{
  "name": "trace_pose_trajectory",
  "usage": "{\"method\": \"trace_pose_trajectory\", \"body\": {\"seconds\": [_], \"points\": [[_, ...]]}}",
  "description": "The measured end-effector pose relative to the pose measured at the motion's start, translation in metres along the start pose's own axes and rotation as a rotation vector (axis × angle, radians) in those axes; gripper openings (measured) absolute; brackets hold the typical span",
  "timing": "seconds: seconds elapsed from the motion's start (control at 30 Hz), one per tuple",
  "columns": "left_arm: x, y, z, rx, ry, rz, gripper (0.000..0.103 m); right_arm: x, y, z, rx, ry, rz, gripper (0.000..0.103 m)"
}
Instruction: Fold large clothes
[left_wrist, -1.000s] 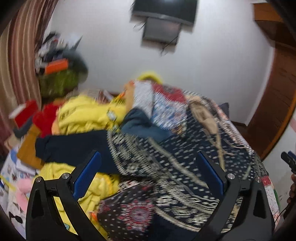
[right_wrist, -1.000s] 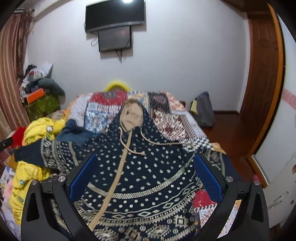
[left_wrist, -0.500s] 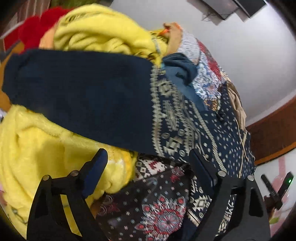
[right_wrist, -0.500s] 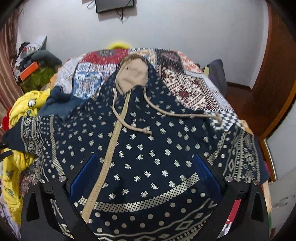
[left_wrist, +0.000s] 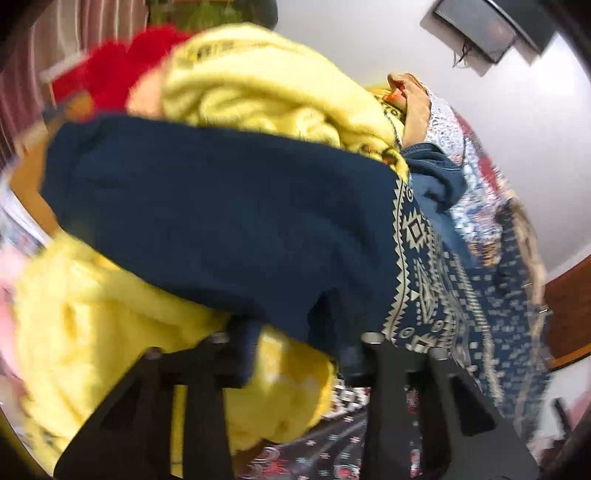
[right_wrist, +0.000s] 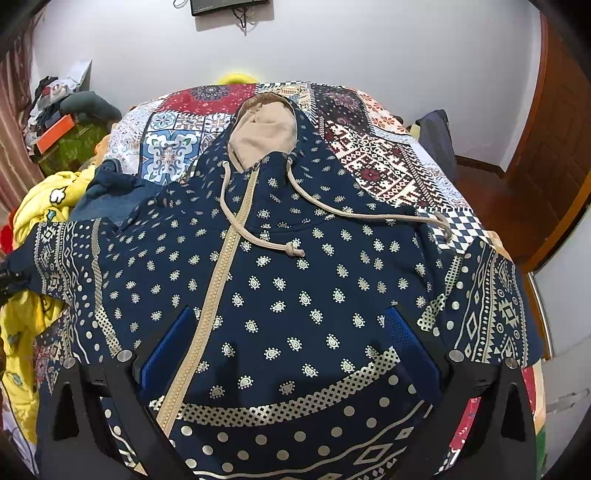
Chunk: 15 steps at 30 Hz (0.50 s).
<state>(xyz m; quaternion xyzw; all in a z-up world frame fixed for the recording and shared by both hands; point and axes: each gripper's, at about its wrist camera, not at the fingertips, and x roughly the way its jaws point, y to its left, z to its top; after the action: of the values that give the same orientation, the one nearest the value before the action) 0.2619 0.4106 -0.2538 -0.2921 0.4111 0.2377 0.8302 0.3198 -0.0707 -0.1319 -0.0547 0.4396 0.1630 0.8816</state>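
Note:
A navy patterned zip hoodie (right_wrist: 295, 280) with a beige hood lies face up, spread across the bed. My right gripper (right_wrist: 284, 350) is open and hovers over its lower front. The hoodie's left sleeve, with a plain navy cuff (left_wrist: 221, 229), drapes over a yellow blanket pile (left_wrist: 110, 332). My left gripper (left_wrist: 303, 339) has its fingers narrowed around the cuff's lower edge, and the cloth covers the fingertips. The hoodie's right sleeve (right_wrist: 487, 310) hangs over the bed's right edge.
A patchwork bedspread (right_wrist: 373, 158) covers the bed. Yellow blankets (right_wrist: 40, 206) and red cloth (left_wrist: 122, 66) are heaped on the left. A cluttered pile (right_wrist: 62, 122) stands by the curtain. A wooden door (right_wrist: 554, 147) is at the right, and a wall screen (right_wrist: 225, 5) above.
My left gripper has moved in to the sleeve cuff and narrowed onto its edge. My right gripper has moved lower and closer over the hoodie, staying open.

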Motion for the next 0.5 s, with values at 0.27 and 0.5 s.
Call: {"method": "trace_pose_trajectory", "body": {"seconds": [0.27, 0.5], "points": [[-0.065, -0.071, 0.027, 0.229, -0.225, 0.087, 0.007, -0.023, -0.004, 0.002, -0.019, -0.042, -0.004, 0.101], [-0.103, -0.19, 0.027, 0.449, -0.308, -0.106, 0.004, -0.042, -0.019, 0.003, -0.004, -0.079, -0.011, 0.101]]}}
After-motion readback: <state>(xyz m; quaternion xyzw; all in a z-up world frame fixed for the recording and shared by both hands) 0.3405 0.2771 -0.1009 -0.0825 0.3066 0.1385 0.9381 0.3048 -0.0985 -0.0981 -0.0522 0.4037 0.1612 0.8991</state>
